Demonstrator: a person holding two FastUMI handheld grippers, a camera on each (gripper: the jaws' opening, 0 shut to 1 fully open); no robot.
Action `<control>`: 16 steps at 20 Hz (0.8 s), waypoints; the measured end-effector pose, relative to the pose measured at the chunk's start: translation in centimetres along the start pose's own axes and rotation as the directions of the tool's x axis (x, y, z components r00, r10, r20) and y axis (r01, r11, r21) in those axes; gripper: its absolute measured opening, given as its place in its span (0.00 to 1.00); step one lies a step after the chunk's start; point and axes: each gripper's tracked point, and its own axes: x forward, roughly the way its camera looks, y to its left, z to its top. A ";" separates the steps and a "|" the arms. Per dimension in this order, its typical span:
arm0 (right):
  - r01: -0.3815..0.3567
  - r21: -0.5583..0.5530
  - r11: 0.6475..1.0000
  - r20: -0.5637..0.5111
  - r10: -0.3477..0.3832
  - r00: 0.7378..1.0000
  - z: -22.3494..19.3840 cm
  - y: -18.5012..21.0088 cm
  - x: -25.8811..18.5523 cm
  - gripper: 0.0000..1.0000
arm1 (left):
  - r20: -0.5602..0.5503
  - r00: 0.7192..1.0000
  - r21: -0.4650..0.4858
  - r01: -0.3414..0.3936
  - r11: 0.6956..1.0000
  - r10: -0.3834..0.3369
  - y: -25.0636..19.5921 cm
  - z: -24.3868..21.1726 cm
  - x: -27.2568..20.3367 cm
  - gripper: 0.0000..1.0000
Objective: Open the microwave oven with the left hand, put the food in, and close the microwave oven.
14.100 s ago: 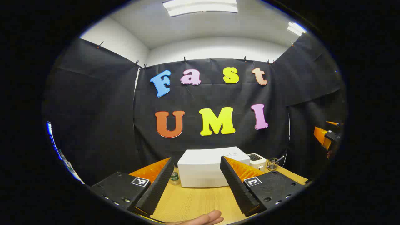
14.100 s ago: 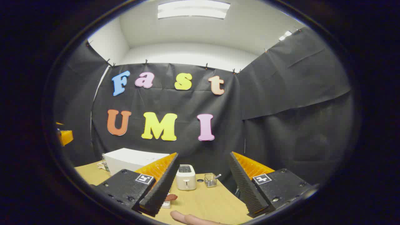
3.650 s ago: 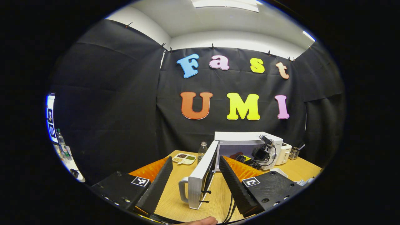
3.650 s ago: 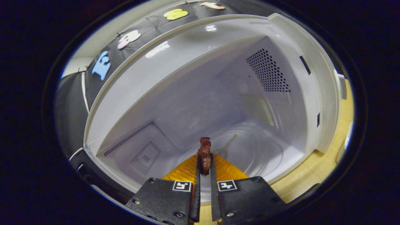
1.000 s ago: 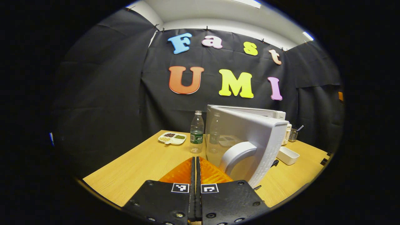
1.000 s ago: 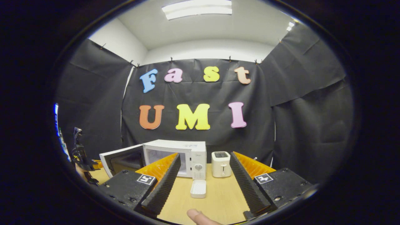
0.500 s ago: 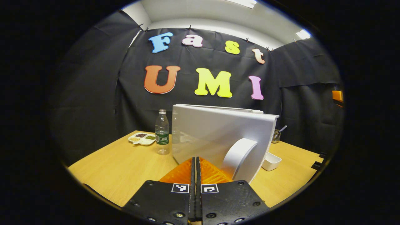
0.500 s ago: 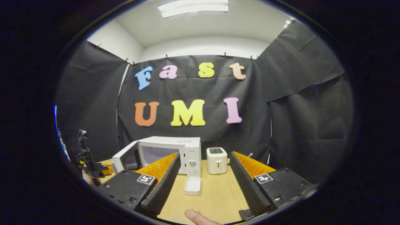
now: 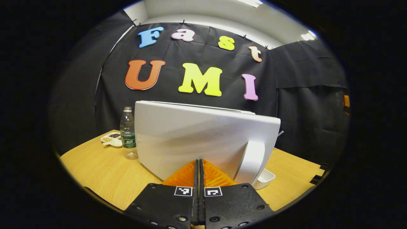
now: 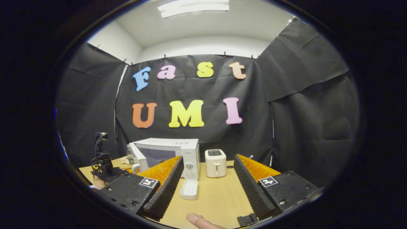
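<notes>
In the left gripper view the white microwave door [image 9: 197, 133] stands close in front, its curved handle [image 9: 252, 162] at the right. My left gripper [image 9: 198, 161] is shut with nothing in it, its tips against the door's outer face just left of the handle. From the right gripper view the microwave [image 10: 168, 142] sits at the back of the table with its door [image 10: 152, 156] almost against the body. The left gripper [image 10: 103, 165] and the hand holding it are beside that door. My right gripper [image 10: 208, 157] is open and holds nothing. The food is hidden inside.
A clear water bottle [image 9: 128, 133] and a divided snack dish [image 9: 111, 140] stand left of the microwave. A white toaster [image 10: 215, 163] is to its right, with a small white tray [image 10: 189, 190] in front. A thumb [image 10: 200, 221] shows at the wooden table's [image 10: 219, 197] near edge.
The microwave door has swung from half open to nearly against the body, with my shut left gripper following against its face. The right gripper stays back and open.
</notes>
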 end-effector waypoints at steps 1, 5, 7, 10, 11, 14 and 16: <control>0.001 0.006 1.000 -0.009 -0.001 1.000 -0.3 -0.4 0.6 1.00 | -0.010 1.000 -0.002 0.008 1.000 -0.008 -0.6 -0.1 1.0 0.00; 0.014 0.020 1.000 -0.051 -0.013 0.999 -1.8 -2.2 3.4 1.00 | -0.028 1.000 -0.001 0.010 1.000 -0.010 -1.8 0.2 5.1 0.00; 0.016 0.034 0.999 -0.071 -0.014 0.997 -2.4 -2.6 4.5 0.90 | -0.041 0.999 -0.012 0.010 1.000 -0.011 -2.4 0.2 7.2 0.00; 0.006 0.044 0.999 -0.077 -0.003 0.997 -2.7 -3.0 5.9 1.00 | -0.042 0.999 -0.015 -0.010 1.000 0.010 -2.6 0.3 10.3 0.00; 0.007 0.040 0.999 -0.079 -0.003 0.997 -2.7 -3.2 6.3 1.00 | -0.045 0.999 -0.018 -0.015 1.000 0.014 -2.5 0.3 11.2 0.00; 0.002 0.043 0.999 -0.083 0.002 0.997 -2.9 -3.5 7.1 0.90 | -0.052 0.998 -0.028 -0.041 0.999 0.039 -2.2 0.3 13.8 0.00; -0.005 0.049 0.999 -0.086 0.009 0.996 -3.1 -3.5 7.2 1.00 | -0.080 0.994 -0.026 -0.073 0.997 0.071 -1.9 0.0 15.3 0.00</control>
